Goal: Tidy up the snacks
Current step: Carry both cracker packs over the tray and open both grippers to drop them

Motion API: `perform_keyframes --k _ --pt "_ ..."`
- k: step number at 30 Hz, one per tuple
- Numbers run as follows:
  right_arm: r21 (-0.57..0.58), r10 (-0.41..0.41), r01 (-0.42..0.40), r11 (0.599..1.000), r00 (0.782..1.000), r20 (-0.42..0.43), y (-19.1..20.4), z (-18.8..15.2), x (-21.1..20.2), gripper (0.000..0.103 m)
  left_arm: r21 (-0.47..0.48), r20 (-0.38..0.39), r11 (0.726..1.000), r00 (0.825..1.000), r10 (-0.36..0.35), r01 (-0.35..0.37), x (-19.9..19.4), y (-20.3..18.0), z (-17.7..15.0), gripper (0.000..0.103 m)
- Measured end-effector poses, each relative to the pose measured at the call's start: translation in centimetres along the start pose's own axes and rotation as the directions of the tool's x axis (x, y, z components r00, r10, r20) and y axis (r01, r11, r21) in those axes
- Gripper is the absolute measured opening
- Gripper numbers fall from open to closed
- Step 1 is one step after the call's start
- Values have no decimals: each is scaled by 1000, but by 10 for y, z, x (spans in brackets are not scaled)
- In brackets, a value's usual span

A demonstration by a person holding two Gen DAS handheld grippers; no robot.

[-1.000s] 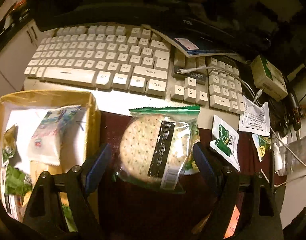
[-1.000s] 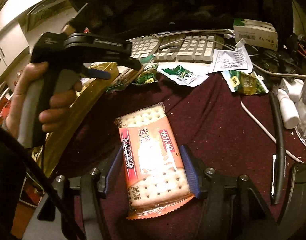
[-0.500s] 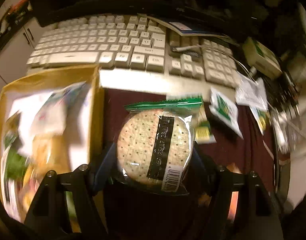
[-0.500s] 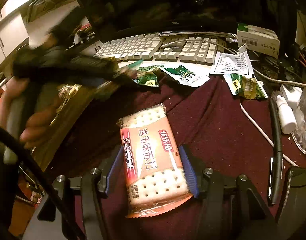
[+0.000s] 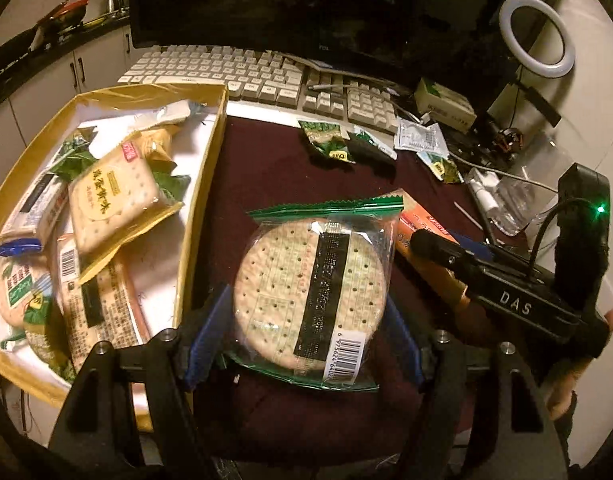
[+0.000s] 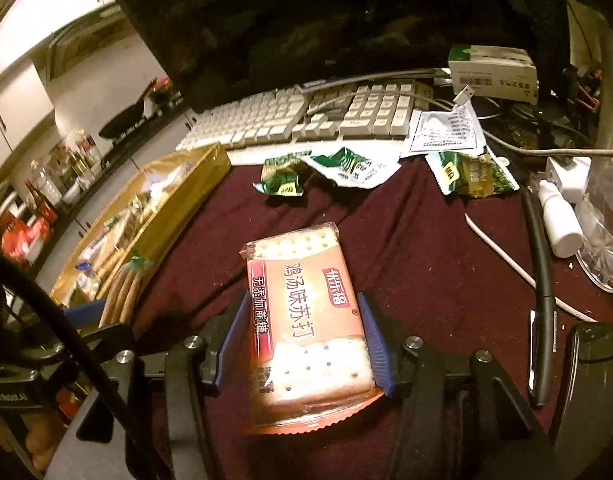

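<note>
The left gripper point(image 5: 306, 344) has been carried back from the keyboard point(image 5: 266, 76); its jaws, apart around the packet a second ago, were closed further early in that second and are now clamped on the round cracker packet point(image 5: 310, 292), which is held above the maroon cloth point(image 5: 266, 168). The packet is clear plastic with a green serrated edge and a black strip. To its left, the yellow cardboard box point(image 5: 202, 184) is seen filled with several flat snack packets, too overlapped to be counted. The rectangular orange cracker packet point(image 6: 306, 312) lies on the cloth, where it was, between the blue ribbed pads of the right gripper point(image 6: 306, 344), whose jaws have been closing slightly and are pressed against its sides. Three small green sachets point(image 6: 282, 178) are scattered before the keyboard.
</note>
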State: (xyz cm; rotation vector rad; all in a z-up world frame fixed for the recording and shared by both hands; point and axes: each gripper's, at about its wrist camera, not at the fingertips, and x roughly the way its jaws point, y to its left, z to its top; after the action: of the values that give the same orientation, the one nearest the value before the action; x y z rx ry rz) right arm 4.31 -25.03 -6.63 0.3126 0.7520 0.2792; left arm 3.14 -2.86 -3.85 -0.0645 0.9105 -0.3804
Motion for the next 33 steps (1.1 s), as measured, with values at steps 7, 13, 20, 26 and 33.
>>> perform_keyframes --k 7,13,20,26,33 --pt "34 15 -18 999 998 63 0 3 -12 54 -54 88 998 996 -28 33 -40 16 6 74" --pt "-38 -18 21 999 997 70 46 13 -13 54 -157 188 988 982 23 7 -86 62 10 74" --pt "-182 4 10 983 997 74 120 31 -2 54 -286 207 954 966 157 -94 -97 114 10 74" --pt "-257 46 -25 966 996 76 161 41 11 54 -337 200 933 959 203 -127 -101 142 9 74" --pt "-241 97 -97 966 995 -13 188 66 53 54 -349 170 925 960 222 -152 -89 167 30 74"
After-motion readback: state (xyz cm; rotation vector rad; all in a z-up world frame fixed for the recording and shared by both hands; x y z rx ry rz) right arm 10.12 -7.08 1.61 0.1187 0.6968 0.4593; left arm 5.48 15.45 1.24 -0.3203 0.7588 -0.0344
